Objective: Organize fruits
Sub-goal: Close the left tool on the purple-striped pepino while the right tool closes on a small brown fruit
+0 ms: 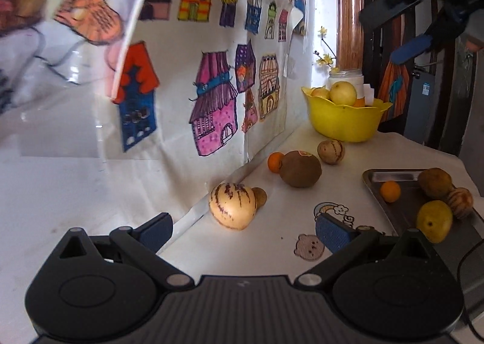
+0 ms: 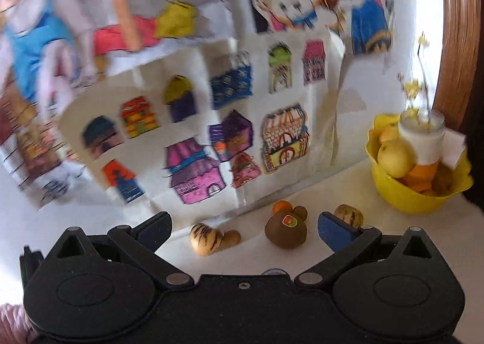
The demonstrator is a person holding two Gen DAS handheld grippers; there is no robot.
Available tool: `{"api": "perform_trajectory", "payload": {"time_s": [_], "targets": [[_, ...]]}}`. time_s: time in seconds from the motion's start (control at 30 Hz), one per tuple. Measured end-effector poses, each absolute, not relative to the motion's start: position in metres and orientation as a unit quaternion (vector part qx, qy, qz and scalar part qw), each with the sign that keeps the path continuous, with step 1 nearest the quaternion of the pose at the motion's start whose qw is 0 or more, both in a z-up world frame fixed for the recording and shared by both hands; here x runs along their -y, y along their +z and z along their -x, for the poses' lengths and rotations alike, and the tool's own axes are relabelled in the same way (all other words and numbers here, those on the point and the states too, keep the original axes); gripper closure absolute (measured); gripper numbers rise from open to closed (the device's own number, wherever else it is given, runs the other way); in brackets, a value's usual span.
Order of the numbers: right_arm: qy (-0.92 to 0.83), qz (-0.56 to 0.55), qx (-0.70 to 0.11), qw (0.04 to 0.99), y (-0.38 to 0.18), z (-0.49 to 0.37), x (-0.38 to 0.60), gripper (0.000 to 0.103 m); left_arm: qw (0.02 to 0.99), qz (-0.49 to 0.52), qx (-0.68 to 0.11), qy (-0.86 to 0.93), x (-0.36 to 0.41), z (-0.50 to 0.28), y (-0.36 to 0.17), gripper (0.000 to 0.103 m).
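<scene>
Both grippers wide open, empty — tray holds four fruits.

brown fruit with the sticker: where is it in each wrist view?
Left wrist: brown stickered fruit sits right of centre on the white cloth, a small orange touching its left side.
Right wrist: brown stickered fruit lies low, right of centre, between the open fingers.
Shared landmark: yellow bowl.

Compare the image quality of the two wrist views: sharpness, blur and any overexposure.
Left wrist view: the striped melon, tray and yellow bowl are fairly sharp; the near wall drawings smear at upper left. Right wrist view: motion blur throughout, worst on the drawings; the window strip behind the jar is blown out.
</scene>
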State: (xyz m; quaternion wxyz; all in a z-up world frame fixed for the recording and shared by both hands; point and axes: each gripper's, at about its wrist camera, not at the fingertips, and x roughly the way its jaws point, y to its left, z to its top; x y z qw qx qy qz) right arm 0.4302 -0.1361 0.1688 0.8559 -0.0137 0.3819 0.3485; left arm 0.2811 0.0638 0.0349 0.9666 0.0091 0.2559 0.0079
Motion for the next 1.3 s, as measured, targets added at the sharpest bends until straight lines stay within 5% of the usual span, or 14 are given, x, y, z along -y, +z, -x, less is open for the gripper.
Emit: {"api": "perform_trajectory", "payload": {"time_s": [0.8, 1.3], "targets": [[0.33, -0.081, -0.486, 0.805, 0.058, -0.547, 0.114, 0.01, 0.956, 0.097, -0.271, 0.06, -0.065, -0.35, 0.002, 0.001], [0.297, -0.065, -0.487, 0.819, 0.026, -0.565, 0.101, 0.04, 0.956, 0.128, -0.252, 0.079, -0.064, -0.368, -0.008, 0.014]]}}
